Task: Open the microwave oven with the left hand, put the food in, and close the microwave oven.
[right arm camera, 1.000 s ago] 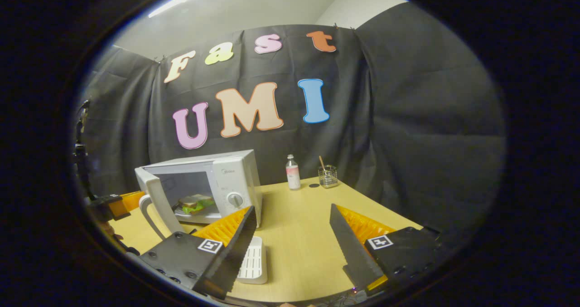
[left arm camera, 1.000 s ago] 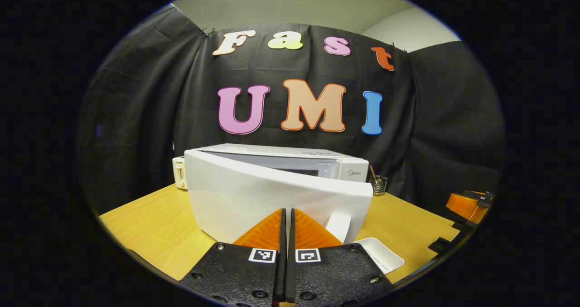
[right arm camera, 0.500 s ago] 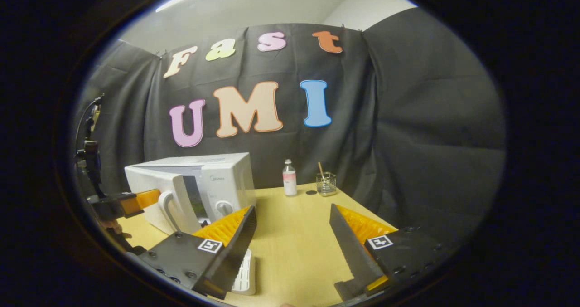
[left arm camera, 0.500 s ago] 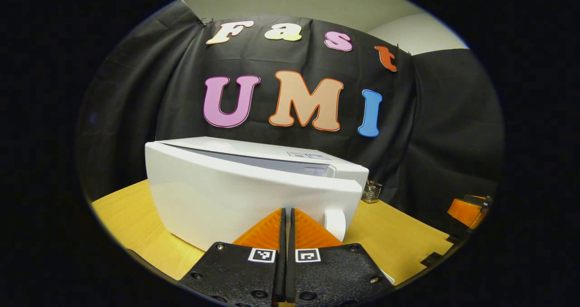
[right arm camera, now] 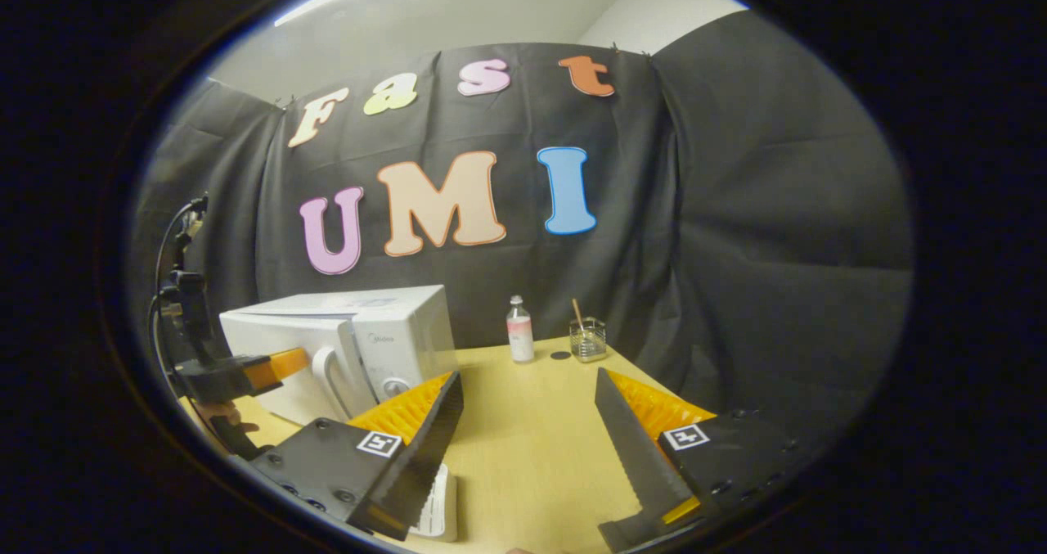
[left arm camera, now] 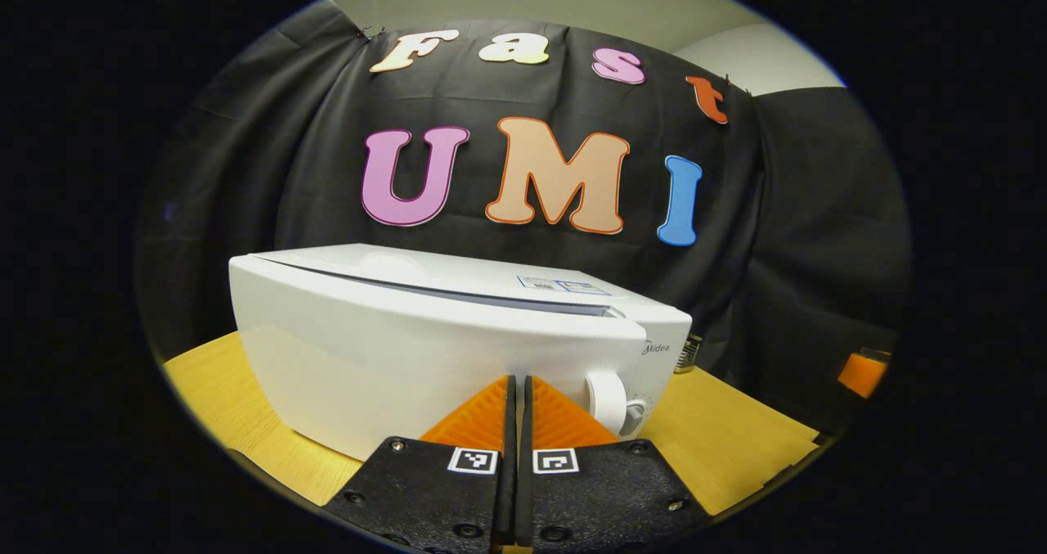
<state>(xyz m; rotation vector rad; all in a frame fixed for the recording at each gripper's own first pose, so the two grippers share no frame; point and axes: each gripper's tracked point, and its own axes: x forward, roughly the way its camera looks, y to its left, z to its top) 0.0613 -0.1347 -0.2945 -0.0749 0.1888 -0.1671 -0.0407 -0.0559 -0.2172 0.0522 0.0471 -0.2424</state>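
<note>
Straight ahead of the left gripper (left arm camera: 515, 382), in the left gripper view, stands the microwave oven (left arm camera: 458, 333), its broad white door (left arm camera: 409, 358) lying just beyond the fingers, which are pressed together with nothing between them. Their tips sit against or just short of the door's lower face; I cannot tell whether they touch. The door's long axis runs crosswise to the fingers, and a thin dark seam along its top edge suggests it is nearly shut, perhaps not latched. Right of the fingertips, on the oven's front, a round white knob (left arm camera: 609, 403) juts out. The shell looks like smooth, glossy plastic with rounded corners, and it sits on a pale wood-grain bench (left arm camera: 736, 439).

From the right gripper view, the right gripper (right arm camera: 527, 423) hangs well apart from the oven, its ridged, wedge-shaped fingers spread wide and empty above the bench. The oven lies off to their left, with the curved door handle (right arm camera: 327, 374) facing this way and the left gripper (right arm camera: 278, 366) right against the door beside that handle. So the left hand is clearly the nearer one, and I would judge a last push along its fingers' line finishes the closing. The food is out of sight, presumably inside. Behind the oven's right side, a small bottle (right arm camera: 519, 340) and a glass jar (right arm camera: 587, 339) stand by the cloth wall. A white ribbed tray (right arm camera: 433, 501) lies by the right gripper's fingers.
</note>
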